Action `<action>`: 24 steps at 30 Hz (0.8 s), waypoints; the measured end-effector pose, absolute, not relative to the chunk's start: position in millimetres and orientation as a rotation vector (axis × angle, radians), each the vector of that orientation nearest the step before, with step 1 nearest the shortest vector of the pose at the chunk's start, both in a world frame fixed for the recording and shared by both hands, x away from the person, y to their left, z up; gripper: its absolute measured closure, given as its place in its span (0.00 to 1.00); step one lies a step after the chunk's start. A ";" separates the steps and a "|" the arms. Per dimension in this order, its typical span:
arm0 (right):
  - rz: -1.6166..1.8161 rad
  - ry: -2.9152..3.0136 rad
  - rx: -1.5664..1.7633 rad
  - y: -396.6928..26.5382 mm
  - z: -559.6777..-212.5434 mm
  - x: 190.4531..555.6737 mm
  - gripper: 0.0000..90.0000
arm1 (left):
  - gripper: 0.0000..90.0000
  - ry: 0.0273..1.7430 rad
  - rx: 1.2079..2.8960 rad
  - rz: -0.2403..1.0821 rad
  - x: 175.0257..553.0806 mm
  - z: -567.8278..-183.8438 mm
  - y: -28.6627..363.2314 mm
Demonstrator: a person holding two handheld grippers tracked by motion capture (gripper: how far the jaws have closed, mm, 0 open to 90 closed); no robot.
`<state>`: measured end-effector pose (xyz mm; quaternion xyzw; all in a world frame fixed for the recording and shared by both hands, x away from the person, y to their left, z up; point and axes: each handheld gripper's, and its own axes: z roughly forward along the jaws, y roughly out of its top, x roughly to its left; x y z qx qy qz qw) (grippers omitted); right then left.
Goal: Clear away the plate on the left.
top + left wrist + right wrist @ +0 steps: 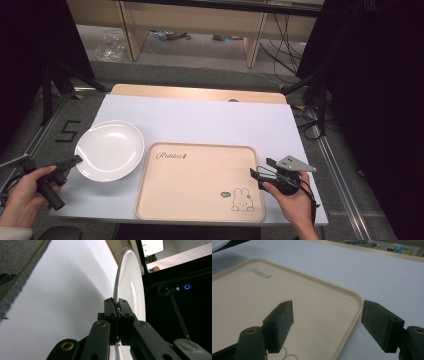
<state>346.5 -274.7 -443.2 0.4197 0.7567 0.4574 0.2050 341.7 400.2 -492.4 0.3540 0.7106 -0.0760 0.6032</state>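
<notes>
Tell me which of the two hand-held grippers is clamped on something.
The left hand-held gripper: its jaws are closed on the rim of the white plate. The right hand-held gripper is open, its jaws straddling the beige tray's right edge without touching.

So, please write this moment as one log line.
left claw: shut on round white plate rim | right claw: open, astride beige rectangular tray edge

open table (210,117) beyond tray (200,182)
</notes>
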 end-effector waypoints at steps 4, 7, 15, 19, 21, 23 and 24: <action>1.237 2.094 1.143 -277.3 -442.1 346.5 0.29 | 0.97 1.623 0.831 -0.184 343.3 -487.2 395.3; 1.227 2.095 1.143 -278.2 -441.3 346.3 0.29 | 0.97 1.612 0.839 -0.197 345.1 -484.3 390.9; 1.257 2.092 1.163 -276.5 -442.9 346.1 0.29 | 0.97 1.581 0.871 -0.221 350.5 -479.4 381.3; 1.259 2.101 1.183 -276.0 -442.6 345.1 0.29 | 0.97 1.571 0.876 -0.235 352.6 -477.9 377.0; 1.280 2.071 1.158 -275.8 -444.3 346.8 0.29 | 0.97 1.567 0.881 -0.240 353.8 -476.6 374.6; 1.295 2.090 1.166 -276.4 -444.4 347.4 0.29 | 0.97 1.564 0.882 -0.242 355.2 -475.4 371.9; 1.267 2.103 1.172 -277.6 -442.6 346.2 0.29 | 0.97 1.561 0.889 -0.238 356.0 -475.5 370.8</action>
